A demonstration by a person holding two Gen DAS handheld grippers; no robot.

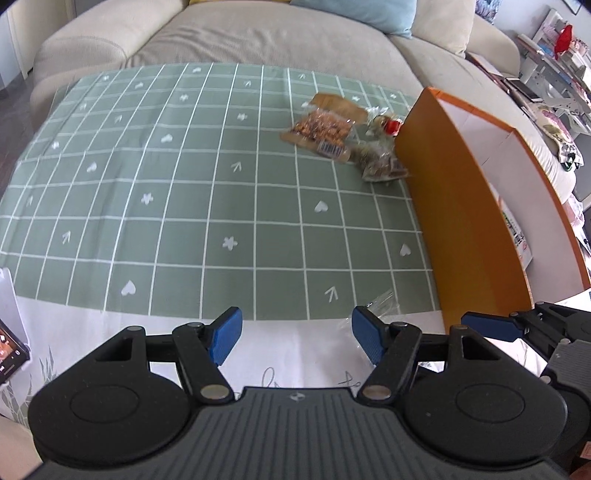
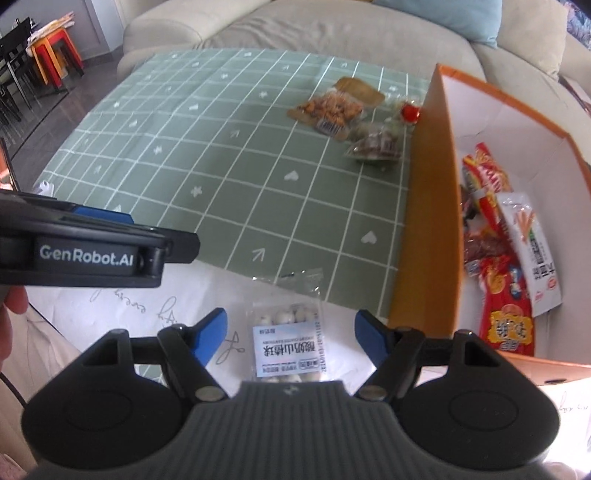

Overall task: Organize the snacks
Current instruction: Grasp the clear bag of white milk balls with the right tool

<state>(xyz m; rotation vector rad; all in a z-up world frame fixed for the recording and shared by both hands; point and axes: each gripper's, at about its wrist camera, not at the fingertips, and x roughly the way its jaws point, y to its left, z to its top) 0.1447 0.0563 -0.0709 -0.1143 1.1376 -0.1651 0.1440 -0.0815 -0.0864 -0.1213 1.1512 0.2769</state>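
A clear bag of white candy balls lies on the white cloth between the open fingers of my right gripper, not clamped. My left gripper is open and empty over the table's near edge. A bag of orange-brown snacks and a bag of dark snacks lie by the far end of the orange box; they also show in the right wrist view: the orange-brown bag, the dark bag. The box holds several red and white snack packets.
A green checked tablecloth covers the table, with a beige sofa behind it. A small red-wrapped item lies next to the box. A phone sits at the left edge. Shelves stand at far right.
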